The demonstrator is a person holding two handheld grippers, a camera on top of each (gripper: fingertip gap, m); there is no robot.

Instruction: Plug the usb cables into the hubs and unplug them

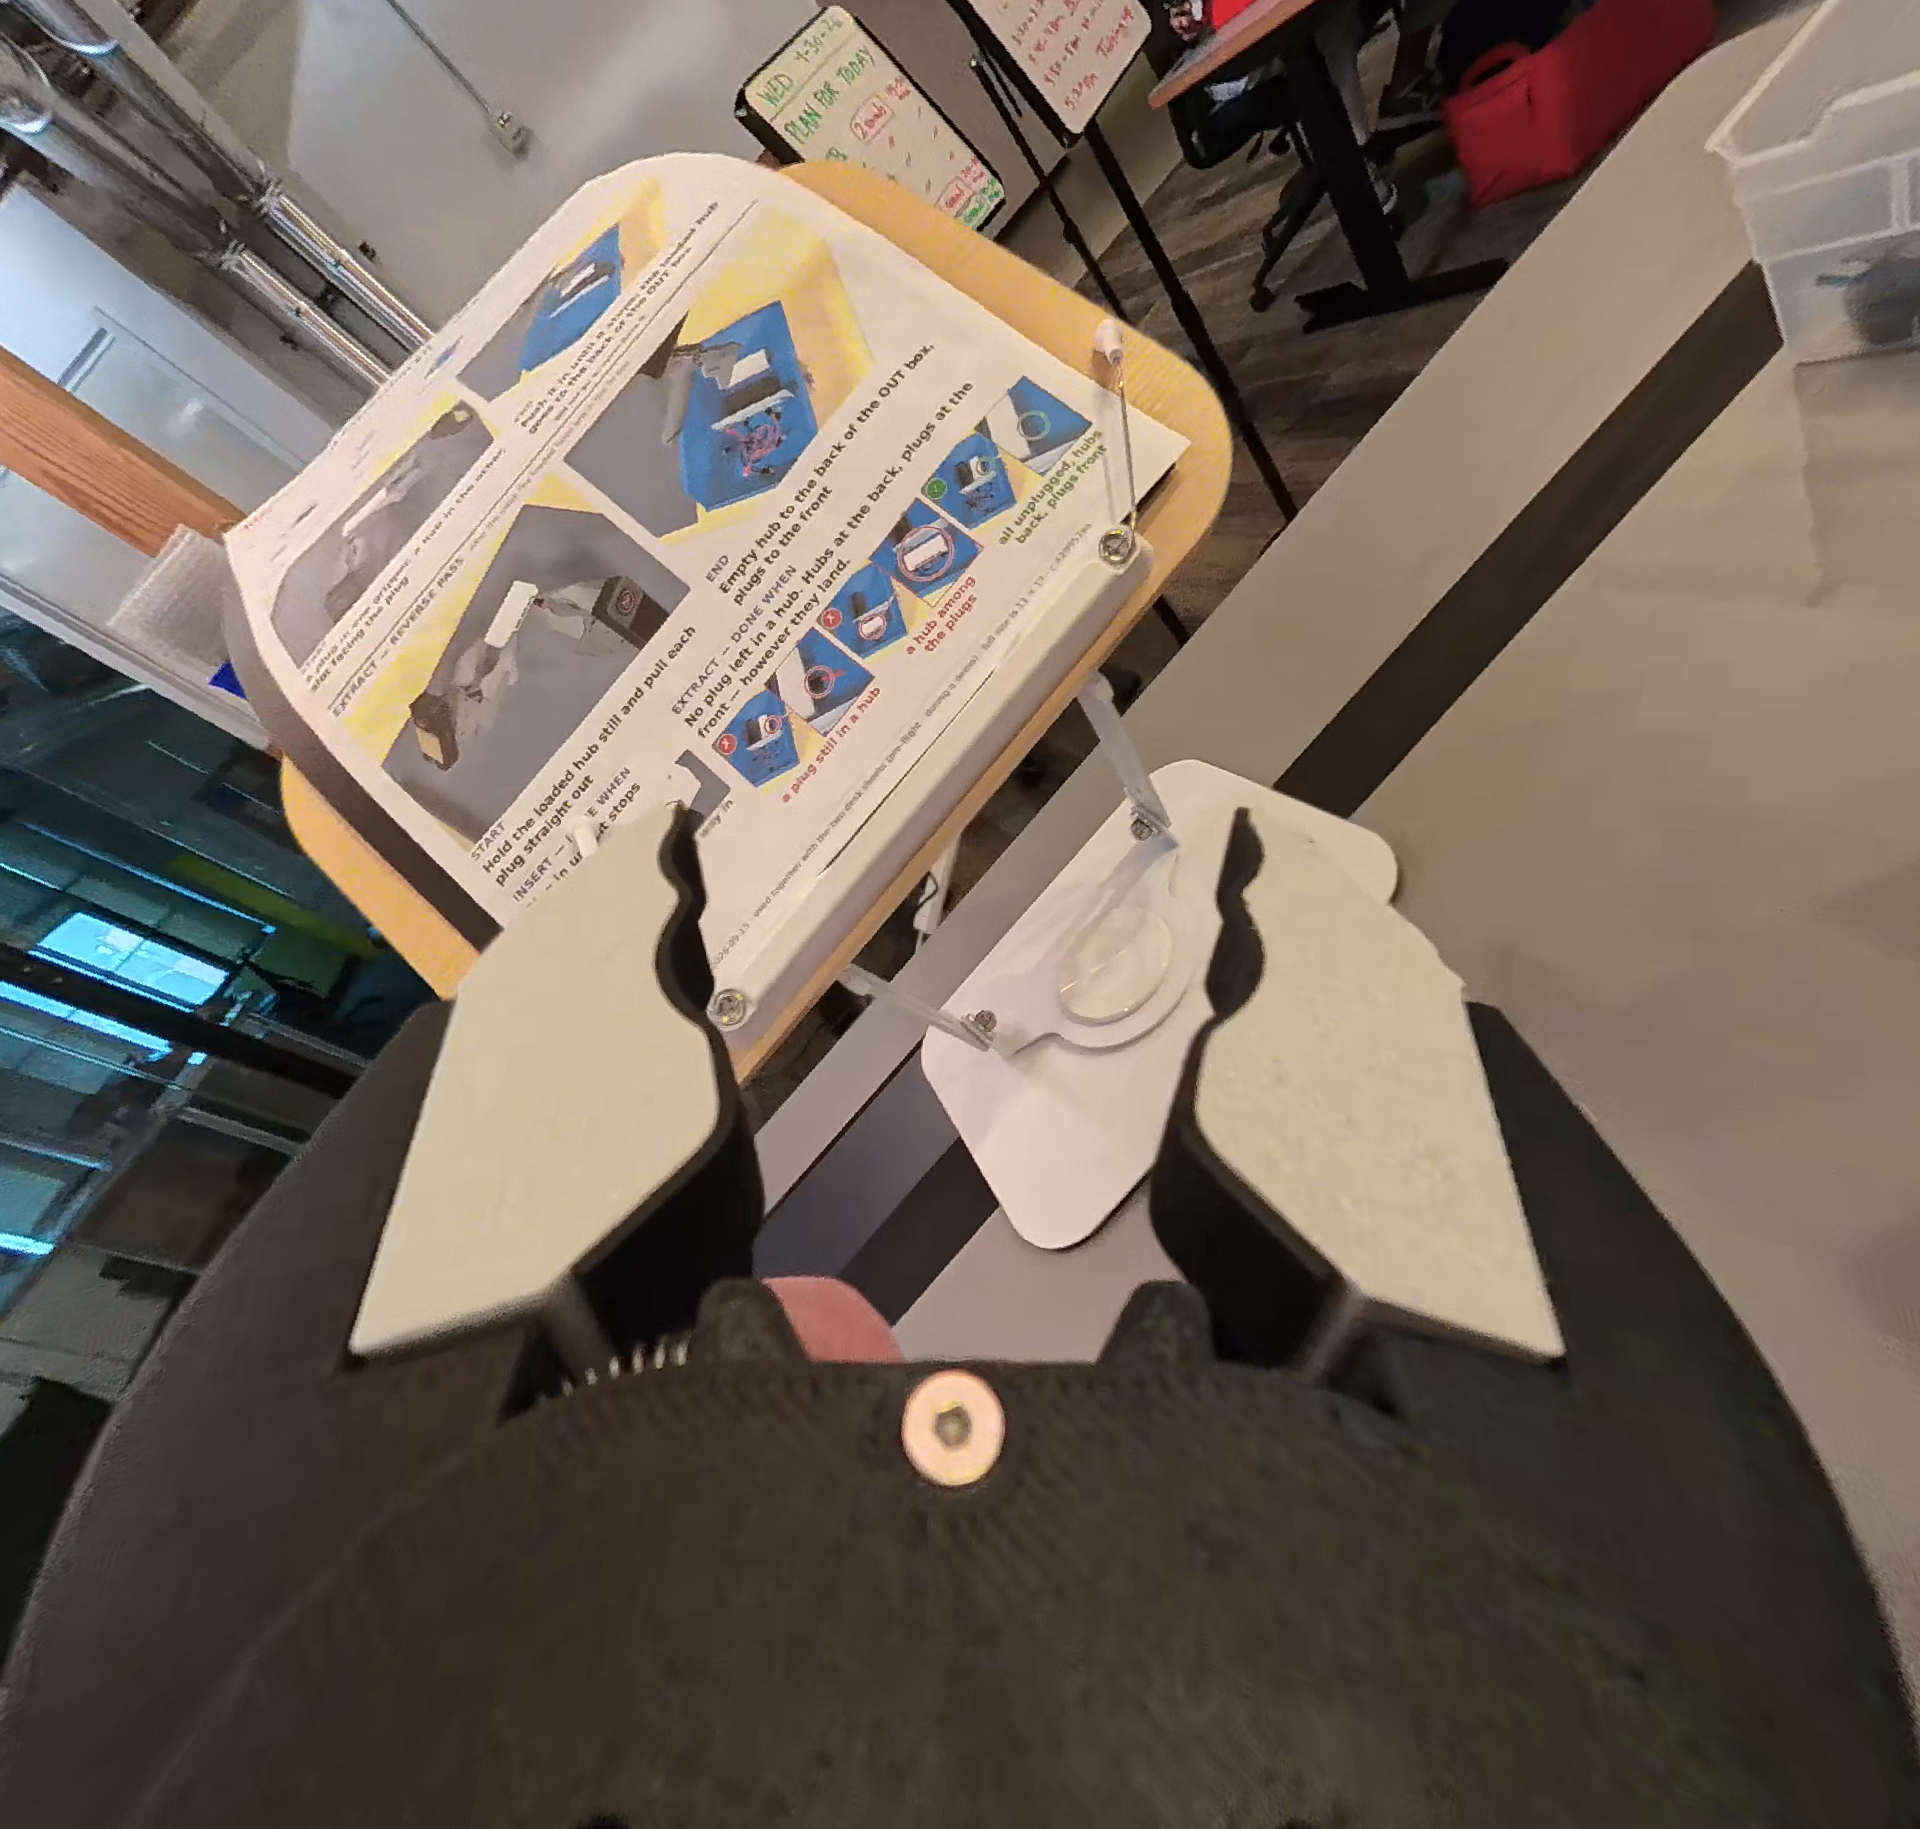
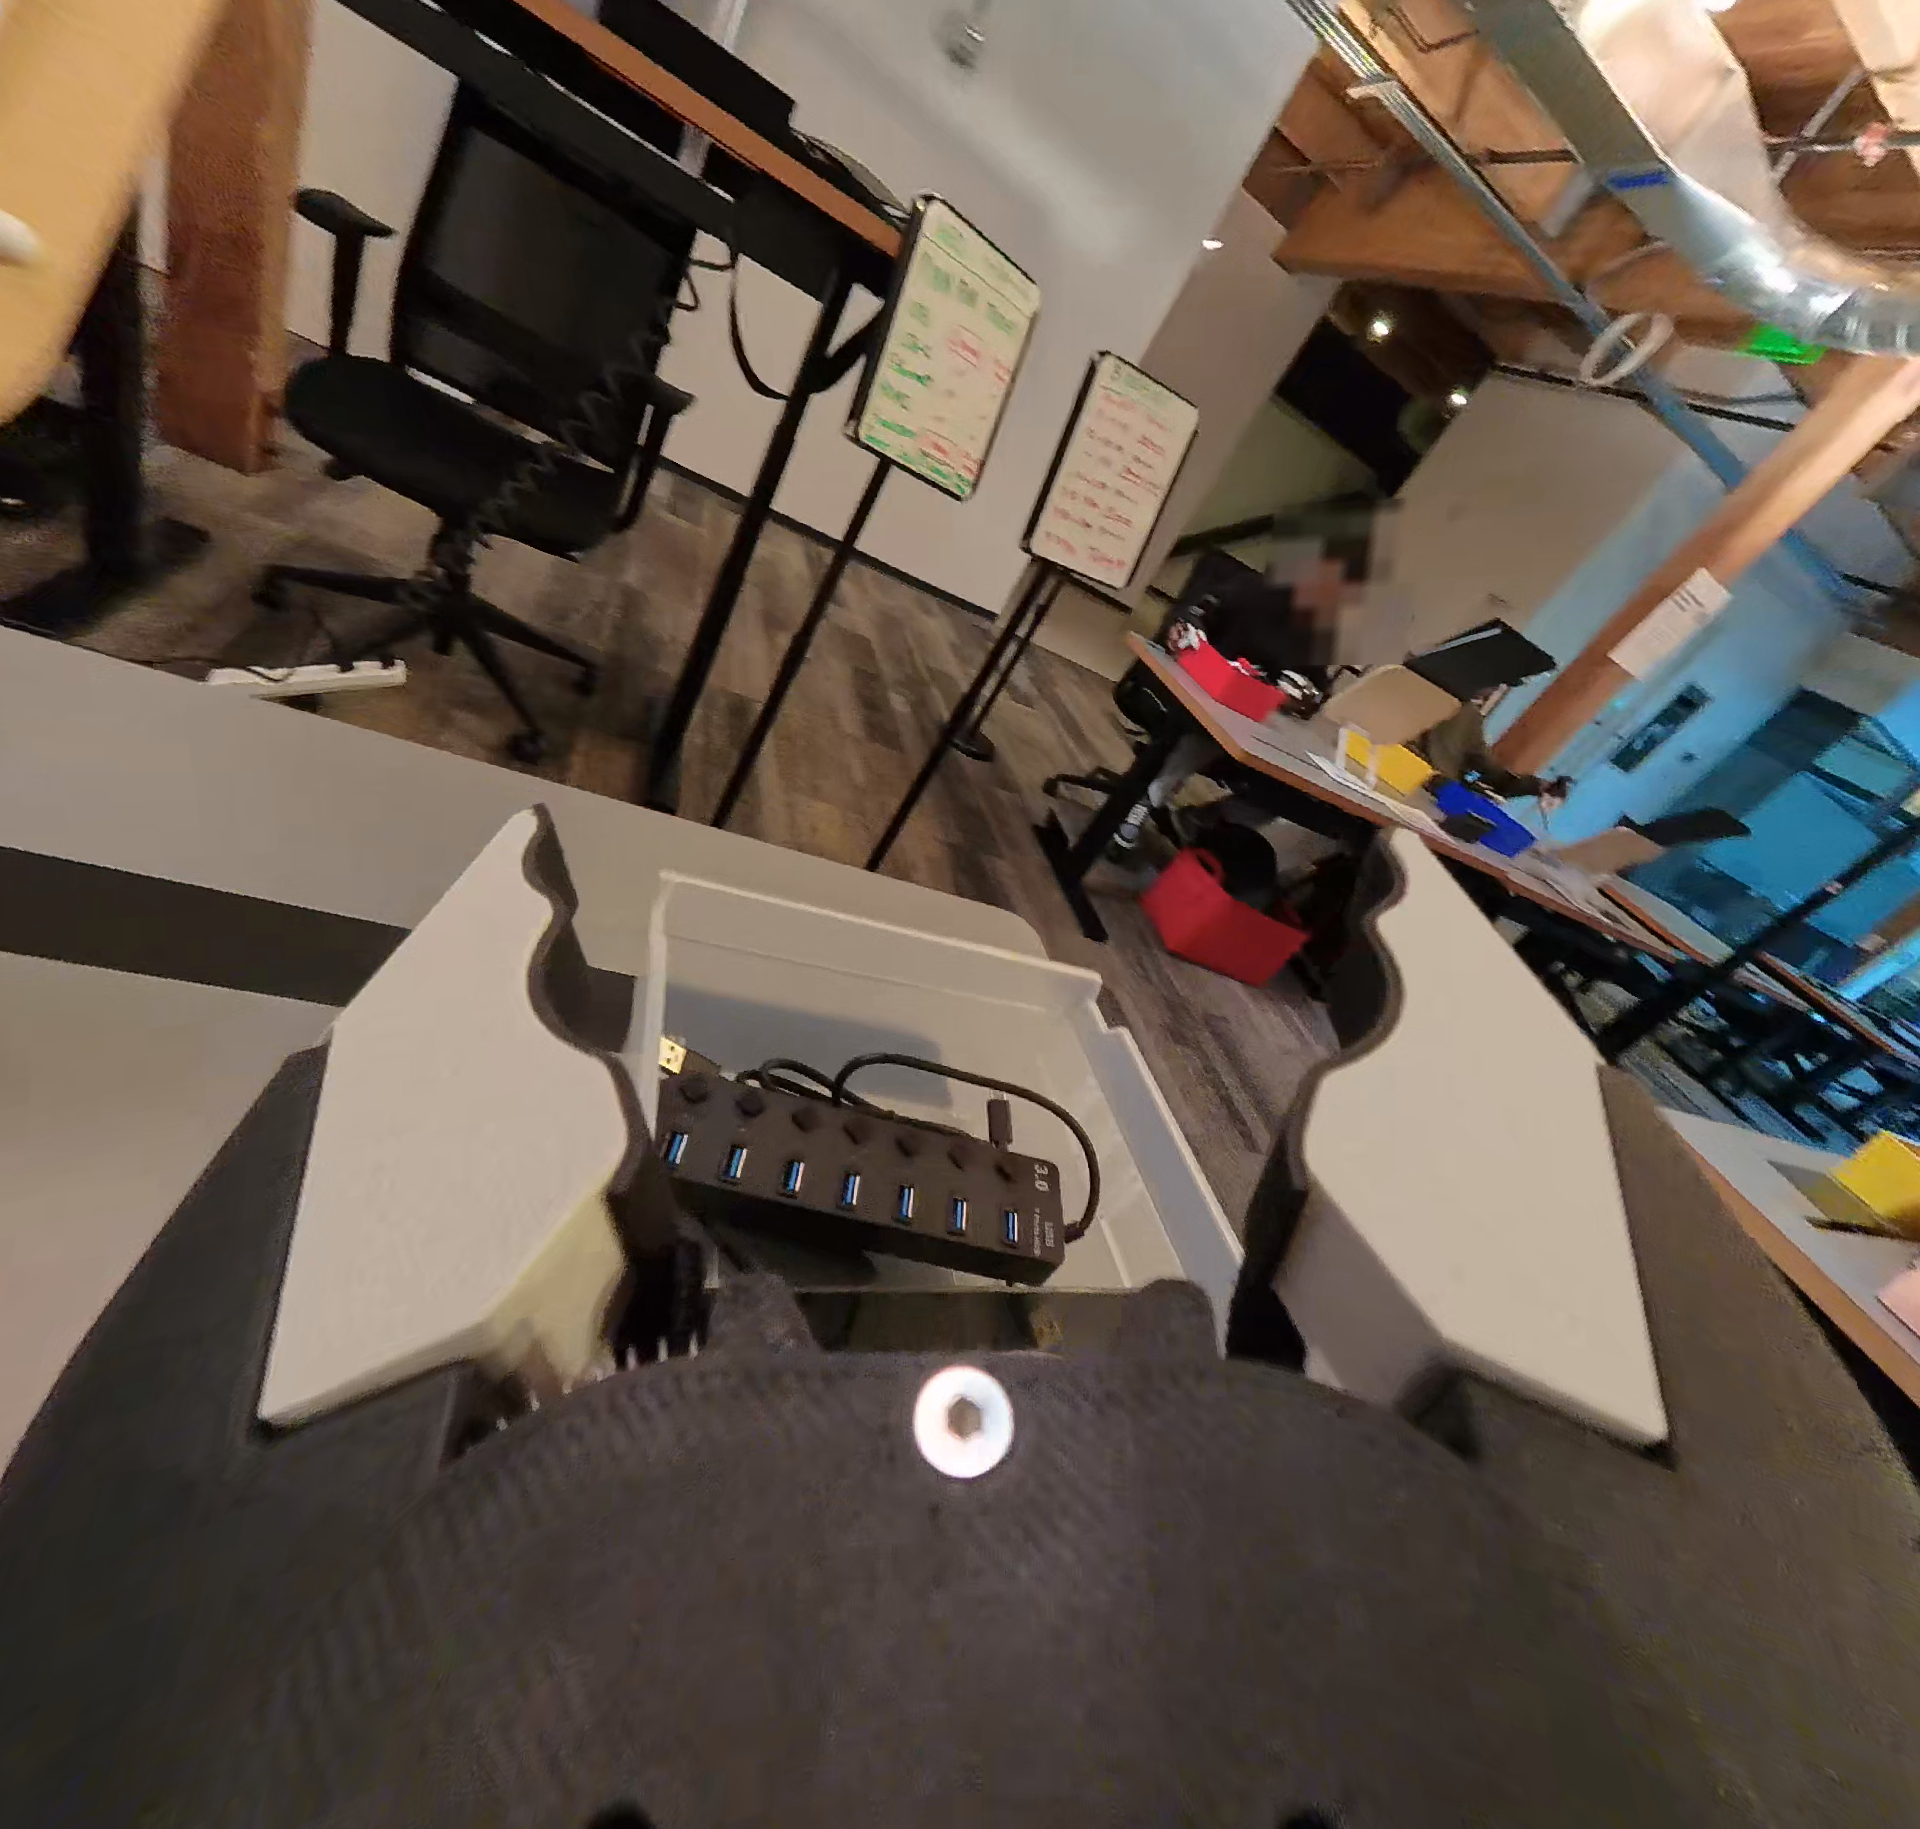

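Note:
In the right wrist view a black USB hub (image 2: 862,1192) with a row of blue ports and its own black cable (image 2: 1039,1104) lies in a clear plastic bin (image 2: 862,938). A gold-tipped USB plug (image 2: 675,1055) shows at the hub's left end. My right gripper (image 2: 961,870) is open and empty, held above the bin with the hub between its fingers in the picture. My left gripper (image 1: 961,844) is open and empty, pointing at a printed instruction sheet (image 1: 665,532) on a stand. No hub or cable shows in the left wrist view.
The sheet rests on a tan board stand (image 1: 1174,408) with a white base (image 1: 1049,1156) on the grey table (image 1: 1610,844). A clear bin (image 1: 1829,200) sits at the far right. Whiteboards (image 2: 940,345), an office chair (image 2: 488,387) and other desks stand beyond the table edge.

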